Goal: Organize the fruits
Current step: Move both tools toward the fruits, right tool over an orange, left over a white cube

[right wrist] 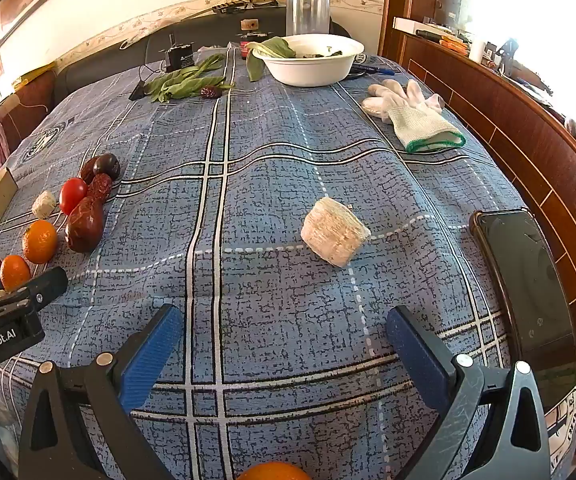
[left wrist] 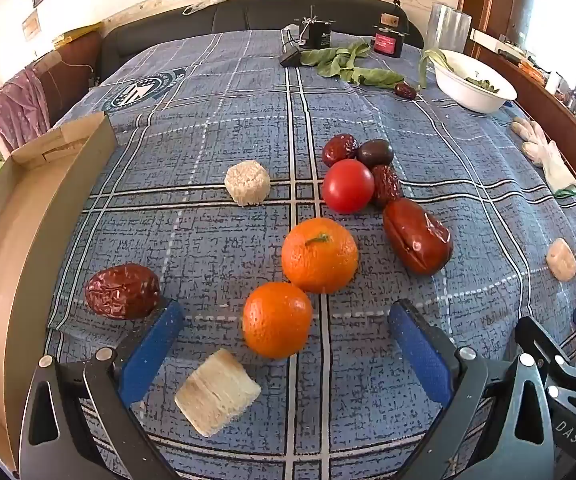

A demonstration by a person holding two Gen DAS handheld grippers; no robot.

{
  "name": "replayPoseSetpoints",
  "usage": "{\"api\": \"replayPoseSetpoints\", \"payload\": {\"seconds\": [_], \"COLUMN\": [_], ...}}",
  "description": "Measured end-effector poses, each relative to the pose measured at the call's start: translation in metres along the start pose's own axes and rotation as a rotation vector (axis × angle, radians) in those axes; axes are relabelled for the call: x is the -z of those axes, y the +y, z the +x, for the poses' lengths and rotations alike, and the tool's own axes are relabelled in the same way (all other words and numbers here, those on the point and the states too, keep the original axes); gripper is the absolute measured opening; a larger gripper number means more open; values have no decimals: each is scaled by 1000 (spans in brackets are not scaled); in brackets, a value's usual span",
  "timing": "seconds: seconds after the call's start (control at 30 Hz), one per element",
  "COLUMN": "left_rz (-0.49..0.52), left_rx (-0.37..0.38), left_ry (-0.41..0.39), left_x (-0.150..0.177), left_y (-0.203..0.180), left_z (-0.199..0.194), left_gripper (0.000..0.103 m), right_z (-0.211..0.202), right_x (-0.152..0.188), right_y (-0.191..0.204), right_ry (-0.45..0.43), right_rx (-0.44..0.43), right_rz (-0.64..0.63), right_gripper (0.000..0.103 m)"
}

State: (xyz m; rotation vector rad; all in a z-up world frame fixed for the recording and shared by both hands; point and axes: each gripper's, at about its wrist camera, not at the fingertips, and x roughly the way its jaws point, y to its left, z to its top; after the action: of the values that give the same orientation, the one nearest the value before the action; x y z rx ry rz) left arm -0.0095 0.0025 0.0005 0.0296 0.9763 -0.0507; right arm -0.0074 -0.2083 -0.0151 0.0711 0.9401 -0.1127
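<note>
Right now I have both grippers hovering low over the blue plaid tablecloth (left wrist: 216, 128), each spread wide and holding nothing. My left gripper (left wrist: 286, 330) is lined up on the near orange (left wrist: 277, 319), which sits between its blue fingers (left wrist: 152, 350) without touching either pad; I judge that this is the fruit I am about to close on. I take that orange as my landmark. Just behind it, nearly touching, is the second orange (left wrist: 319, 255), and beyond that a huddle of a red tomato (left wrist: 347, 185), a large glossy jujube (left wrist: 417, 236), smaller wrinkled dates and one dark fruit. Left of the orange lies a wrinkled red date (left wrist: 123, 291), close against the tip of my left finger. Further left stands the cardboard box (left wrist: 28, 216), its open side facing the fruit, which I guess is where the fruit should go. In front of the orange lies a pale wafer block (left wrist: 217, 393), and a round rice cake (left wrist: 247, 182) sits farther back.

My right gripper (right wrist: 284, 338) waits to the right of the orange over bare cloth, well short of another pale block (right wrist: 334, 236), probably kept clear so the left has room. A black phone (right wrist: 528, 292) lies at the table edge
</note>
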Motion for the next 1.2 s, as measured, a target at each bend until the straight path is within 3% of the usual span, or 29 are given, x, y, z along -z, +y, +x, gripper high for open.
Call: {"api": "replayPoseSetpoints", "payload": {"seconds": [0.43,0.53,0.63,0.87,0.9,1.0,1.1,1.2], "left_rz": [30,31,43,-13,-18,-16,-41,-80], "left_rx": [20,43,39,-45,-68,-113,-128,-44], "left_ry": [31,-7,-136,-540,-584,-644,-653,-649], "left_x": [2,10,18,30,33,36,37,40], "left_y": [-1,0,2,32,38,54,67,84], "left_z": [-4,-17,-52,-175,-190,-215,-226,-232], "left_gripper": [103,102,102,102,103,103,103,103], "right_z": [1,5,6,-5,-17,-65,-132,-162], "right_x": [-2,-7,-10,-1,2,13,37,65], "right_y": [0,0,3,-2,-3,-7,-14,-27], "right_ry": [24,47,43,11,-23,-172,-428,-566], "right_rx": [-2,0,0,-43,-49,-74,-78,-81], "right_rz": [5,6,4,7,15,55,117,209], "right_gripper": [103,103,103,100,94,94,98,103]}}
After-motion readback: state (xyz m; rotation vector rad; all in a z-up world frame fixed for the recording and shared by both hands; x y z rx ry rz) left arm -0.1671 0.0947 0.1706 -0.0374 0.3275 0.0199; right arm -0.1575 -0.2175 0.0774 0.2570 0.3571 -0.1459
